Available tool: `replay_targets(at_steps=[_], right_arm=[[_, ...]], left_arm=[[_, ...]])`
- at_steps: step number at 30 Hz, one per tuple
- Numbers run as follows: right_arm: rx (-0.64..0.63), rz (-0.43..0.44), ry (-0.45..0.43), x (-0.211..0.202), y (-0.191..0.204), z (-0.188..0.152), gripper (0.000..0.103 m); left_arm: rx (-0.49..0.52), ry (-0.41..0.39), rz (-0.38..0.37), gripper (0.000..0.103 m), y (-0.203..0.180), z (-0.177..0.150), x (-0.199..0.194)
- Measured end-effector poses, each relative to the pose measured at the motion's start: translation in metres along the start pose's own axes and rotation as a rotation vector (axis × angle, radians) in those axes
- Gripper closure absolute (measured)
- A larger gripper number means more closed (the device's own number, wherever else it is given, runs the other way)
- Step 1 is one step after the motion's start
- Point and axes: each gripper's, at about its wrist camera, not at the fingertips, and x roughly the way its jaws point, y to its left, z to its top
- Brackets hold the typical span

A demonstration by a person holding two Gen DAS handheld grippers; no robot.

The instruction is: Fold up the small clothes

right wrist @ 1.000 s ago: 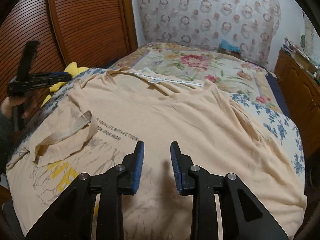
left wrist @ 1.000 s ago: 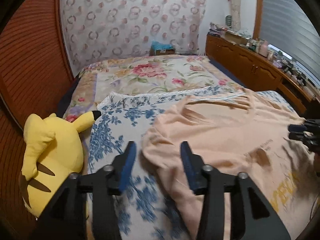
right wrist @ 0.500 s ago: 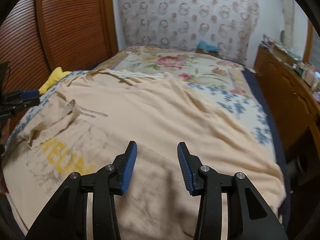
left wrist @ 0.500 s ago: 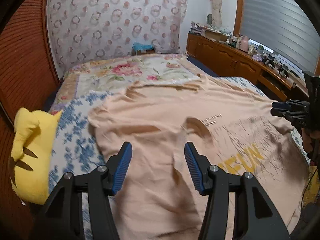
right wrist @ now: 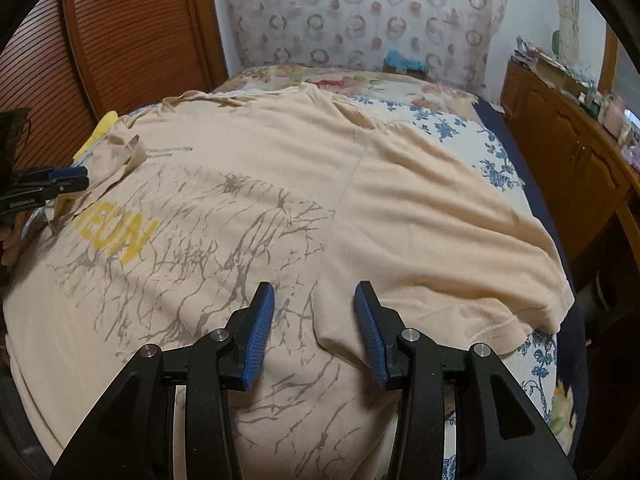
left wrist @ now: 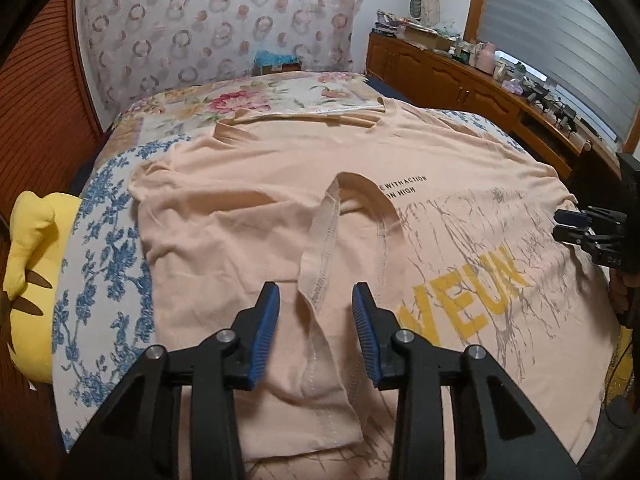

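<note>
In the left wrist view, a peach T-shirt [left wrist: 256, 184] lies spread print-up across the blue-flowered quilt [left wrist: 104, 240] of the bed, its collar toward the far wall, and one sleeve [left wrist: 320, 264] is folded in over the chest so its stitched hem runs toward the camera. The left gripper [left wrist: 316, 312] hangs over that sleeve with its jaws closing; the hem lies between the blue pads, but they do not yet press it. A yellow plush toy [left wrist: 28, 264] sits at the quilt's left edge, beside the shirt and apart from it. In the right wrist view, the right gripper [right wrist: 314, 312] is spread over the shirt's lower half, above the side edge where a fold of cloth rises, and pinches nothing. The cloth looks thin, light and limp, likely to sag and crease, not slide, so the doubled hem or seam probably gives the firmest hold. The only container that shows is a small box [left wrist: 280, 65] at the head of the bed with something blue on top; its contents are too small to tell.
</note>
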Motion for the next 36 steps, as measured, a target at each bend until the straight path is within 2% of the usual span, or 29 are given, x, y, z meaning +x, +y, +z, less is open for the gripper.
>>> replay_targets(at_steps=[3,11,13,19,26,28,36], right_arm=[[-0.017,-0.026,-0.001,0.0,0.004,-0.002,0.06],[-0.009,-0.016,-0.003,0.0,0.0,-0.002,0.06],[-0.009,-0.016,-0.004,0.0,-0.002,-0.002,0.06],[-0.01,-0.018,-0.003,0.0,-0.002,-0.002,0.06],[-0.01,-0.017,-0.004,0.0,-0.001,-0.002,0.06],[-0.01,-0.017,-0.004,0.0,-0.001,-0.001,0.06],[-0.009,-0.017,-0.004,0.0,-0.001,-0.002,0.06]], left_arm=[[0.006,0.016,-0.008,0.068,-0.003,-0.005,0.002],[0.065,0.035,-0.118,0.069,-0.027,-0.021,-0.008],[0.074,0.036,-0.125,0.069,-0.032,-0.024,-0.011],[0.066,0.011,-0.074,0.068,-0.036,-0.025,-0.017],[0.028,-0.036,-0.054,0.068,-0.029,-0.022,-0.026],[0.017,-0.065,-0.039,0.062,-0.028,-0.021,-0.031],[0.012,-0.168,0.033,0.056,-0.031,-0.016,-0.049]])
